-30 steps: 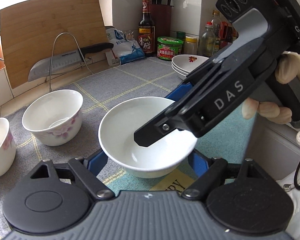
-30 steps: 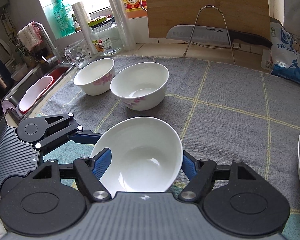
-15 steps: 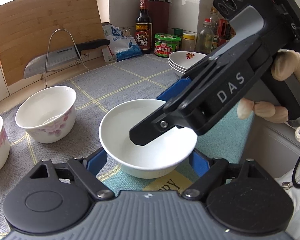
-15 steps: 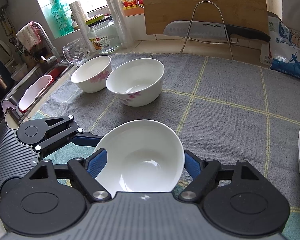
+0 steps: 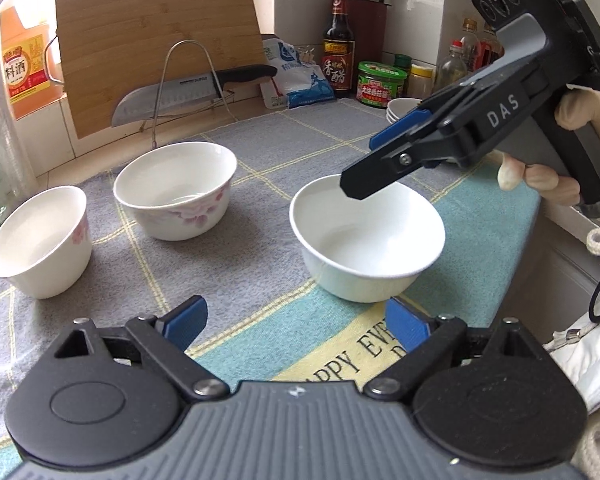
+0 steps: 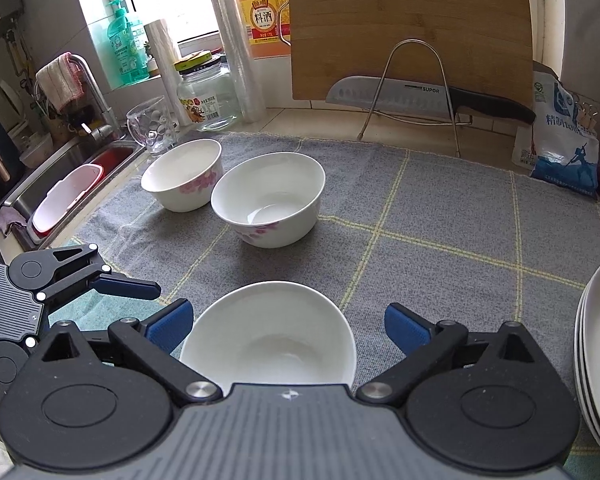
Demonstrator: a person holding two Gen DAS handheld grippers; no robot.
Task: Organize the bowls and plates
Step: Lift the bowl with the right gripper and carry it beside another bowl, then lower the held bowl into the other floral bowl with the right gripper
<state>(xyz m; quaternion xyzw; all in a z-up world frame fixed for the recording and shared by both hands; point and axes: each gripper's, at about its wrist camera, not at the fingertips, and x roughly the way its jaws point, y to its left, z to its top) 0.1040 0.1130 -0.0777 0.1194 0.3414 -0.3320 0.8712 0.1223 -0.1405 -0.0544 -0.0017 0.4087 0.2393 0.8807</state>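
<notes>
White and plain, the small bowl (image 6: 270, 336) sits upright on the cloth-covered bench (image 6: 440, 216). Both grippers have just been opening: the right gripper (image 6: 286, 328) straddles it, fingers apart and clear; the left gripper (image 5: 296, 322) gapes, empty, just beside it.

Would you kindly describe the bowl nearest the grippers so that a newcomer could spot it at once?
Start at the bamboo cutting board leaning at the back, then come forward across the grey checked cloth. Past the two bowls with pink flowers, nearest the counter's front, sits the plain white bowl, the only one without a pattern.
</notes>
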